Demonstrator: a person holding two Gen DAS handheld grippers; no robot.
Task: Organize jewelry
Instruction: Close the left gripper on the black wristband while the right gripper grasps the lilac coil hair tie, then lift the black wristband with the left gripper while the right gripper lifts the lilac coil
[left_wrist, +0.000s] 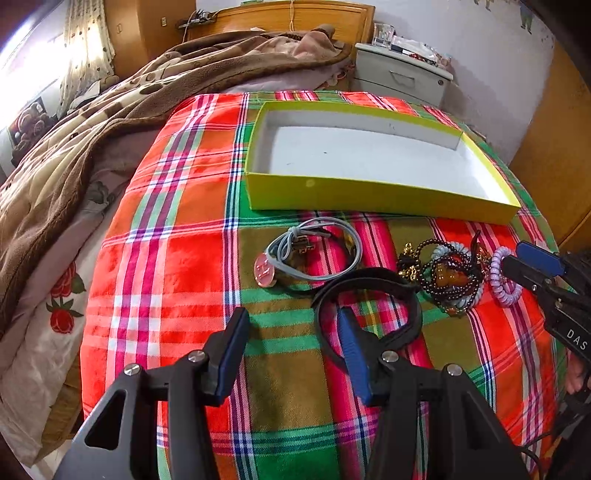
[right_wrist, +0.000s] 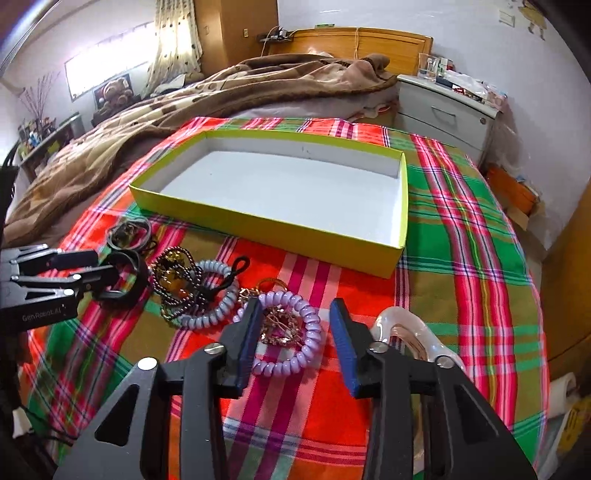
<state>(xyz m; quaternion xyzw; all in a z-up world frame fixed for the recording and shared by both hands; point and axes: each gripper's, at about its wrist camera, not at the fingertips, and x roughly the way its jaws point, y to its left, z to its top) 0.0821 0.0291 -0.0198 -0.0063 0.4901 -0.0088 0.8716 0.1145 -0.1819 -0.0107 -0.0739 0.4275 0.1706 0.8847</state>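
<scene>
An empty yellow box (left_wrist: 369, 195) (right_wrist: 273, 229) with a white inside sits on the plaid cloth. Before it lies jewelry: a grey cord bracelet with a pink disc (left_wrist: 314, 254), a black band (left_wrist: 369, 306) (right_wrist: 125, 277), dark beads with an amber piece (left_wrist: 447, 277) (right_wrist: 177, 284), a pale blue coil (right_wrist: 214, 310) and a purple coil (left_wrist: 502, 280) (right_wrist: 291, 332). My left gripper (left_wrist: 291, 321) is open, its right finger inside the black band's loop. My right gripper (right_wrist: 295, 314) is open, straddling the purple coil. A clear bangle (right_wrist: 406, 332) lies partly hidden behind its right finger.
The plaid cloth (left_wrist: 184, 221) covers the foot of a bed with a brown blanket (left_wrist: 110, 122) at the left. A white nightstand (left_wrist: 399, 74) stands behind the box by the wall. Wooden furniture (left_wrist: 554, 147) is at the right.
</scene>
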